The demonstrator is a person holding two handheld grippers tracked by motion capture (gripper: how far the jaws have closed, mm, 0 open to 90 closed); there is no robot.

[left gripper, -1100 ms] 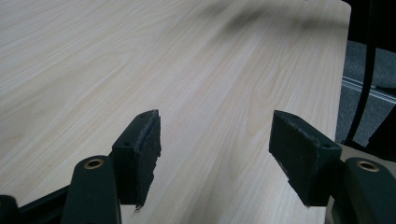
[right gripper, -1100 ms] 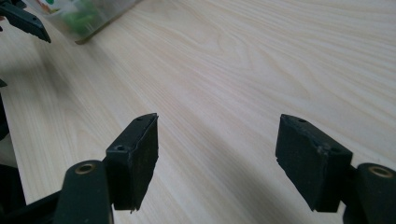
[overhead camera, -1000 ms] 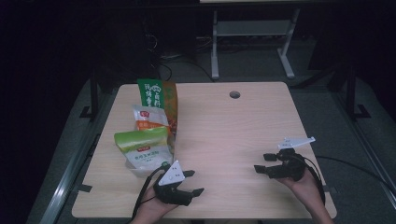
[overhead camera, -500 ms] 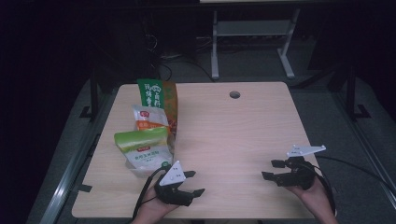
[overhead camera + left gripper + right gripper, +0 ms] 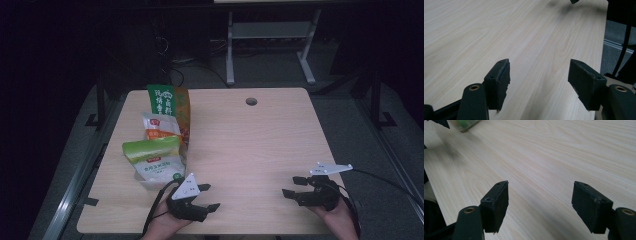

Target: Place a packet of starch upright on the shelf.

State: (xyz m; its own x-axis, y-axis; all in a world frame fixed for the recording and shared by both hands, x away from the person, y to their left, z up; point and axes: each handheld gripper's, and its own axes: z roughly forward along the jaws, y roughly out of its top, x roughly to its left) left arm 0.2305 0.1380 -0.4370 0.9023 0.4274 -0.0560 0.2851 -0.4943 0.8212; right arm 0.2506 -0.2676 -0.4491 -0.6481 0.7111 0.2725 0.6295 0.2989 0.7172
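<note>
Three food bags stand in a row on the left of the wooden table (image 5: 240,140): a tall green and orange bag (image 5: 169,107) at the back, a white and orange pouch (image 5: 161,129) in the middle, a light green and white bag (image 5: 155,162) in front. My left gripper (image 5: 210,196) rests near the front edge, just right of the light green bag, open with bare wood between its jaws (image 5: 539,72). Over the front right corner my right gripper (image 5: 294,186) is held open, pointing left, empty (image 5: 540,195).
A round cable hole (image 5: 251,101) sits near the table's far edge. A white metal frame (image 5: 270,40) stands on the dark floor behind. The right gripper view catches a corner of the light green bag (image 5: 465,123) at top left.
My right gripper has slid toward the front right corner and dropped a little. The left gripper and the bags have stayed where they were.
</note>
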